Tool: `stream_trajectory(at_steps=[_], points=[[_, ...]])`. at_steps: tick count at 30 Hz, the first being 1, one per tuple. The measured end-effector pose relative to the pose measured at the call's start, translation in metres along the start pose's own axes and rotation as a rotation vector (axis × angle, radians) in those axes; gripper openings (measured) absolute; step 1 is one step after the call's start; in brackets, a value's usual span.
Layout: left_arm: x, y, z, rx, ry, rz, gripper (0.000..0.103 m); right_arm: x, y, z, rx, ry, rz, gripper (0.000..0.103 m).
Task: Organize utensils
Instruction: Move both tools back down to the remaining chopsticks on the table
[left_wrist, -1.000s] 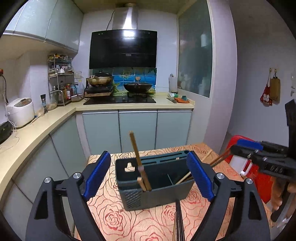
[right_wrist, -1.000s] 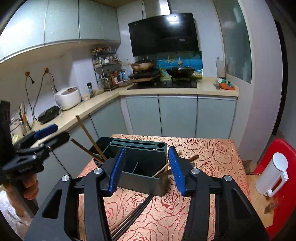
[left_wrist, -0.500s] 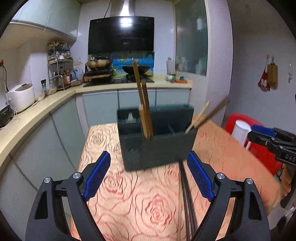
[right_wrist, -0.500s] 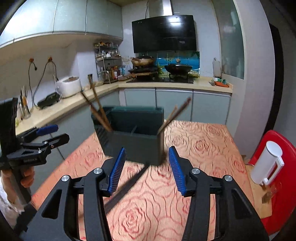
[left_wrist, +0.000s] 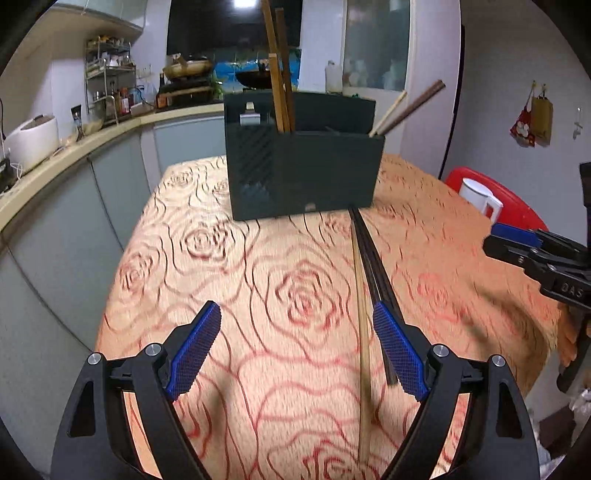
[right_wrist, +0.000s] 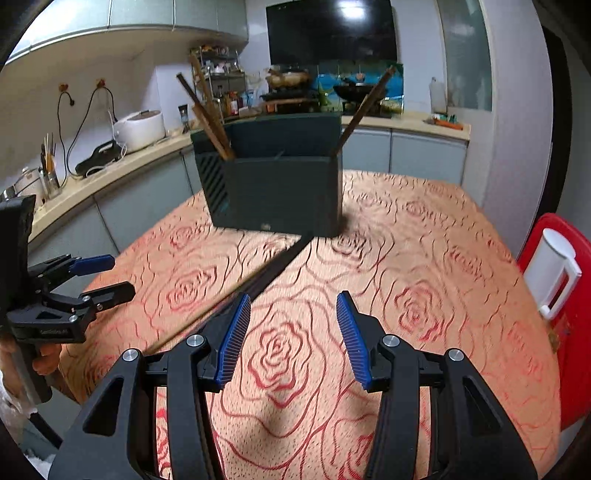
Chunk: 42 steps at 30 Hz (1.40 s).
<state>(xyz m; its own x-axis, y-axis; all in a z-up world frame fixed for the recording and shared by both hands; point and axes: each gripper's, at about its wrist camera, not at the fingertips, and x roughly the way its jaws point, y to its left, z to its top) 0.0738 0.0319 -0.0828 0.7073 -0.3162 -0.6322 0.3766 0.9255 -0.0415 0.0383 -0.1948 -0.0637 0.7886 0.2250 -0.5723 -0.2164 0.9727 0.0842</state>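
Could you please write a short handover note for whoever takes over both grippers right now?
Left gripper: jaws open, empty, low over the table.
Right gripper: jaws open, empty.
The dark holder stands at the far end of the table. Done: wooden chopsticks stand in its left part, two more lean out at its right.
Left: the black chopsticks and one light one lie on the cloth before the holder, beside the left gripper's right jaw.

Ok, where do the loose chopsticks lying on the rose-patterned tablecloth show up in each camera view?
Left wrist view: the loose chopsticks run from the dark green plastic utensil holder down the centre-right.
Right wrist view: the chopsticks slant from the holder toward the lower left.
Shared landmark: the utensil holder, upper centre in both.
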Motion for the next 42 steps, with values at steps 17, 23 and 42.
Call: stream_trajectory(at_steps=[17, 23, 42], points=[[-0.009, -0.035, -0.051, 0.139, 0.092, -0.017, 0.067, 0.024, 0.063, -0.053, -0.126, 0.112, 0.086, 0.047], [-0.006, -0.037, -0.059, 0.15, 0.121, -0.033, 0.047, 0.028, 0.08, -0.058, -0.157, 0.116, 0.107, 0.047], [-0.006, -0.041, -0.06, 0.138, 0.13, -0.061, 0.036, 0.021, 0.052, -0.064, -0.042, 0.137, -0.051, 0.047]])
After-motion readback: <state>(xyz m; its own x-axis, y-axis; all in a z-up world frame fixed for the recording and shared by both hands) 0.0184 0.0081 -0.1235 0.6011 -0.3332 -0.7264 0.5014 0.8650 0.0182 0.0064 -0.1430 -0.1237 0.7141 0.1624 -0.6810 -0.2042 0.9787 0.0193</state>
